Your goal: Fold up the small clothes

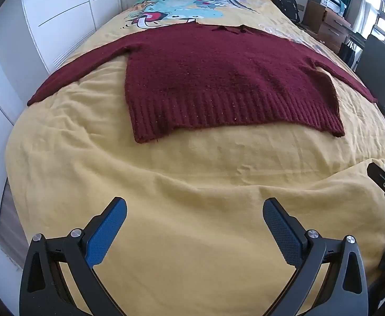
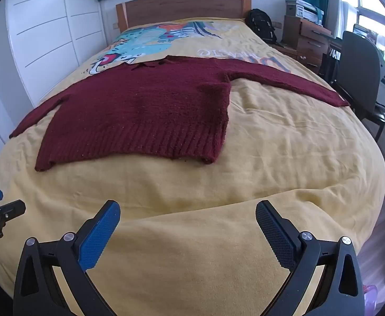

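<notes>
Lying flat on the yellow bedspread [image 1: 192, 210], the maroon sweater [image 1: 218, 79] is face down or up, can't tell which; collar points toward the headboard [image 2: 182, 5], ribbed hem toward both cameras. Both sleeves are spread out sideways, the left one reaching the bed's left edge, the right one running toward the desk chair [image 2: 361, 73].

Left gripper [image 1: 195, 213] is spread wide, nothing between its blue pads [image 1: 105, 234], hovering over bare bedspread near the foot, well short of the hem. Right gripper [image 2: 188, 214] is the same: fingers wide apart, holding nothing, over bedspread, apart from the sweater.

Each gripper shows at the edge of the other's view.

A backpack [image 2: 261, 25] sits beside the headboard, white wardrobe [image 2: 47, 34] along the left side.
</notes>
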Tool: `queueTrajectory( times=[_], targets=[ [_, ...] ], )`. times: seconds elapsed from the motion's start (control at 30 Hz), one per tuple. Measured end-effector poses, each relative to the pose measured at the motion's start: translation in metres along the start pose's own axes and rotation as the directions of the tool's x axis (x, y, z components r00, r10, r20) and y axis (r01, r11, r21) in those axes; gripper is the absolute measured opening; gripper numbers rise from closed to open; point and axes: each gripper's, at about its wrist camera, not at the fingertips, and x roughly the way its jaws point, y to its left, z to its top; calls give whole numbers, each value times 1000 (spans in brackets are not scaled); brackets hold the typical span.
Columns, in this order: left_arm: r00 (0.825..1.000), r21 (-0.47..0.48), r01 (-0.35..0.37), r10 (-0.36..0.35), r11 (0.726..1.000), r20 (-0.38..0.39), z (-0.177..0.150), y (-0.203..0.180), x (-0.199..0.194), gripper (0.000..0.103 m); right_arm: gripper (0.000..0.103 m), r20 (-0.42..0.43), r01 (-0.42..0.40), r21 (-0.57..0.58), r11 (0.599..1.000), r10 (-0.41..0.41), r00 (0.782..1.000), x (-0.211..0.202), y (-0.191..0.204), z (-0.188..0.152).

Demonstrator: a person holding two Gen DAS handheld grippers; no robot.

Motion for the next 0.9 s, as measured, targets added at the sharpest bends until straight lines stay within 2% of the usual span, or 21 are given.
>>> queueTrajectory(
  times=[0.3, 0.53, 0.9],
  targets=[
    [1000, -22, 0, 0, 1000, -7, 1, 2, 2, 102, 103, -6, 0, -2, 1000, 0, 1000, 4, 1, 2],
    [1000, -33, 30, -30, 999, 7, 1, 6, -1, 102, 103, -6, 1, -4, 1000, -1, 1000, 4, 2, 1],
    [1000, -40, 21, -20, 999, 7, 3, 8, 1, 102, 103, -7, -4, 0, 1000, 4, 1000, 5, 0, -1]
  ],
)
